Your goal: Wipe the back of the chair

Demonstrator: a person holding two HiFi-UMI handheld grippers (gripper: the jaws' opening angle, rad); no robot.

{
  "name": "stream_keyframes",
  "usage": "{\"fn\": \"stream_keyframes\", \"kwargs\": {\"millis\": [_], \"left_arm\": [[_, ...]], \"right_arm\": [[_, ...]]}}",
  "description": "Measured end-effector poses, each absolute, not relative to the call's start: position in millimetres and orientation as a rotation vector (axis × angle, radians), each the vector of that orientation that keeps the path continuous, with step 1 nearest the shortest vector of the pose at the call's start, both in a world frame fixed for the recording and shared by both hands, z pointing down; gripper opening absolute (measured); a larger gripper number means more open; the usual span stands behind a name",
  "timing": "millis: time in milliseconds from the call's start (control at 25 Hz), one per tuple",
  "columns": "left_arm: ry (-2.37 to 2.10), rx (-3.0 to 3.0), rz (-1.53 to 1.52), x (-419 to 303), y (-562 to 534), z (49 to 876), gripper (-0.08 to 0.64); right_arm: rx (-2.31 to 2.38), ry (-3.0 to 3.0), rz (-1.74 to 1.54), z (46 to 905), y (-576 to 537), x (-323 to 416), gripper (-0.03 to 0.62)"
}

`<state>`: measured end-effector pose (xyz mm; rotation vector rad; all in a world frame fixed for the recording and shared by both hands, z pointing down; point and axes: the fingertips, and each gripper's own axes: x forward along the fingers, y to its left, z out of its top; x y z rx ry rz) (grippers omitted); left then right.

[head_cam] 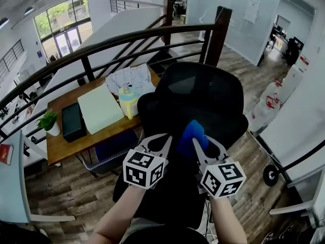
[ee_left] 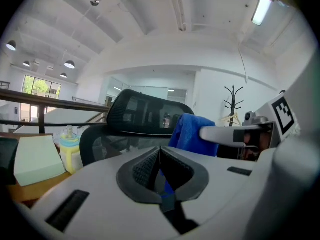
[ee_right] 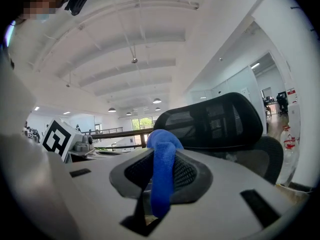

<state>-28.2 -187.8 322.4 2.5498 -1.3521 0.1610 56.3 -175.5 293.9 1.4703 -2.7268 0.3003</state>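
Right gripper (ee_right: 160, 176) fingers pinch blue cloth (ee_right: 162, 146) (left gripper (ee_left: 160, 161) fingers together).

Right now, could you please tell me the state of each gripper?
Left gripper: closed; a blue sliver shows between its jaws, but whether it grips anything cannot be told.
Right gripper: closed on the blue cloth.

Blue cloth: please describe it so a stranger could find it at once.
Find the black mesh office chair beside the wooden desk. Near its backrest, the right gripper pinches the blue cloth in its tongs. It alone is soft and bright blue against the black mesh.
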Motion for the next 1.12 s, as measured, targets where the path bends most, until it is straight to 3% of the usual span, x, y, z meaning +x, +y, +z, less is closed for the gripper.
{"fn": "stream_keyframes", "kwargs": {"millis": [680,1120], "left_arm": [[-1.478,2.624,0.055,-76,-275,250,0.018],[-1.464,2.619,0.044,-76,-298,253,0.018]], "right_arm": [[1.377,-2.865,0.213,208,-282,-13,0.087],[1.368,-2.837,0.258,222,-331,-35,0.087]]}}
